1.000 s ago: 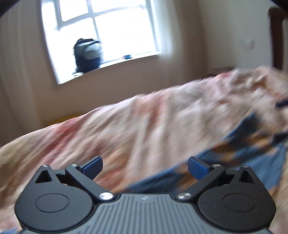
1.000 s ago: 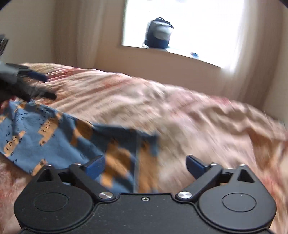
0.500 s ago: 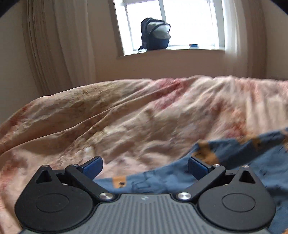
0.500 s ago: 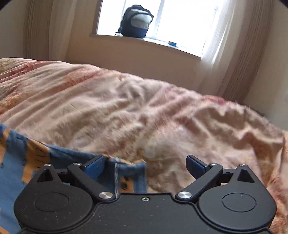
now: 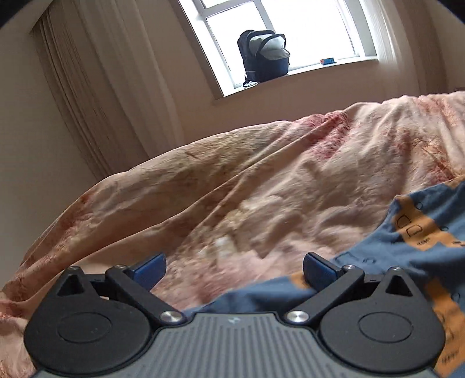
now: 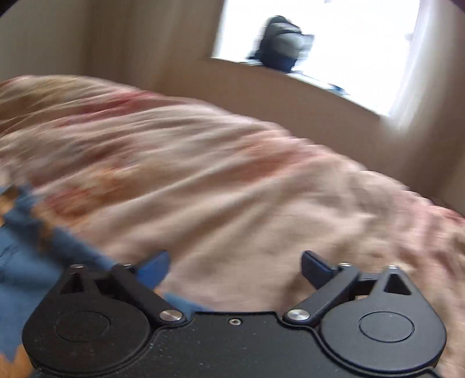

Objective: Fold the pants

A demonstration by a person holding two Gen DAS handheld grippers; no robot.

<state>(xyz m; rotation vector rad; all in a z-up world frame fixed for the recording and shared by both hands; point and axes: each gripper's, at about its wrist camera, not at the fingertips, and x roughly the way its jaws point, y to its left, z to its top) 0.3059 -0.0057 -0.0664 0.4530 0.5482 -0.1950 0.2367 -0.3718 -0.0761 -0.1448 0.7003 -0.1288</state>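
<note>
Nearest the lens in the left wrist view, the left tongs (image 5: 234, 269) stand wide, their blue-padded fingertips (image 5: 149, 269) well apart with nothing pressed between them. Just under and beside the right-hand pad lies the edge of the pants (image 5: 407, 256), blue cloth printed with orange patches, spread flat on the bed and running off the right side of that view.

In the right wrist view, which is smeared by blur, the right tongs (image 6: 235, 267) also gape but are closing, with only bedding between the pads. The pants (image 6: 26, 261) show there at the lower left, their edge reaching beneath the left-hand pad and the black body of the tool; whether the pad touches the cloth cannot be told through the blur.

Beyond both tools the bed is covered by a rumpled bedspread (image 5: 261, 180) in cream and pink with reddish blotches, rising in long creases toward the far edge.

Behind the bed stands a plain beige wall, with pale curtains (image 5: 96, 96) hanging at the left of the left wrist view. Farthest off, a bright window (image 5: 290, 26) sits above a sill, where a dark blue backpack (image 5: 264, 58) stands upright with its top flap open, and a small blue and red object (image 5: 327, 61) lies on the sill to its right.
</note>
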